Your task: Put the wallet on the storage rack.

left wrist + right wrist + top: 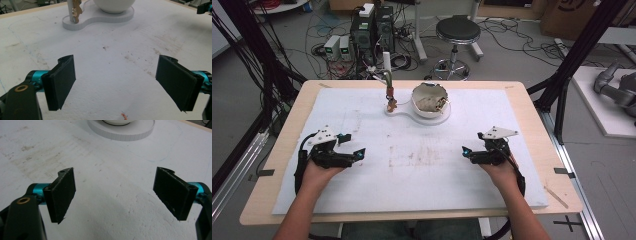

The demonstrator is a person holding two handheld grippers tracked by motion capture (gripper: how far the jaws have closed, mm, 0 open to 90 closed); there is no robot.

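White foam sheet (412, 165) covers a pale wooden table (277, 165); behind it, grey floor with tangled cables, two computer towers (372, 30) and a round black stool (457, 31). Item one: my left gripper (353, 147), held in my left hand (319, 172), low over the sheet's near left part, jaws spread wide with nothing between them; in the left gripper view only stained foam lies between the two black pads (62, 81). Item two: my right gripper (473, 144), in my right hand (499, 172), near right part of the sheet, well apart from the left, jaws likewise wide and empty. Item three: white flat base (412, 113) at the far middle of the sheet, carrying a white bowl (430, 100) with brownish contents I cannot identify. Item four: a post (388, 75) rising from the base's narrow left end, just beside the bowl, with a small brass-coloured piece (76, 11) on it. Item five: scattered brown stains (422, 155) mid-sheet; one small orange scrap (124, 115) near my left jaws.
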